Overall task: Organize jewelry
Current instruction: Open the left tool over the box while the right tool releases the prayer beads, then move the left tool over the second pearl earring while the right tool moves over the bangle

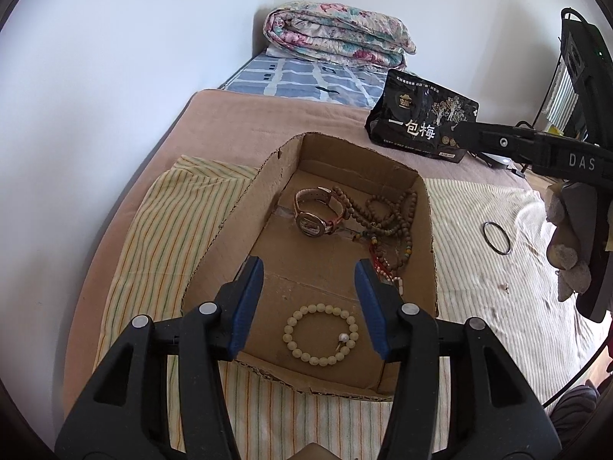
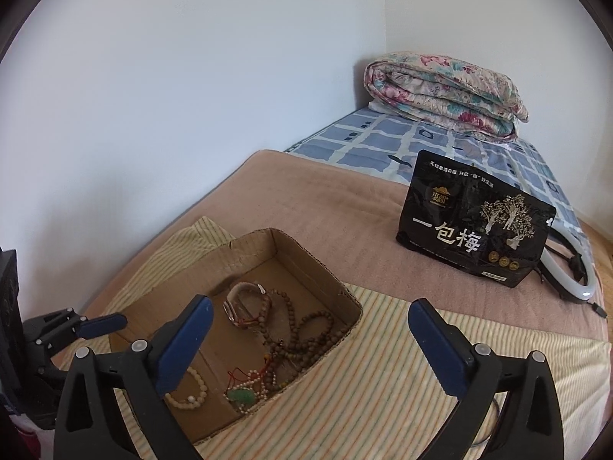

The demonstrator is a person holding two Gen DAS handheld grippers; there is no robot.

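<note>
Now both grippers, left (image 1: 309, 280) and right (image 2: 306, 326), hang spread and empty over the cardboard box (image 1: 245, 207); the black ring (image 1: 496, 238) lies outside its right wall, needing a low, centred pinch.

The cardboard box (image 1: 429, 230) looks matt and rough-edged. A glossy black pouch (image 2: 475, 226) stands on striped woven cloth (image 2: 383, 364). The cream bracelet (image 1: 320, 333) has smooth beads.
</note>
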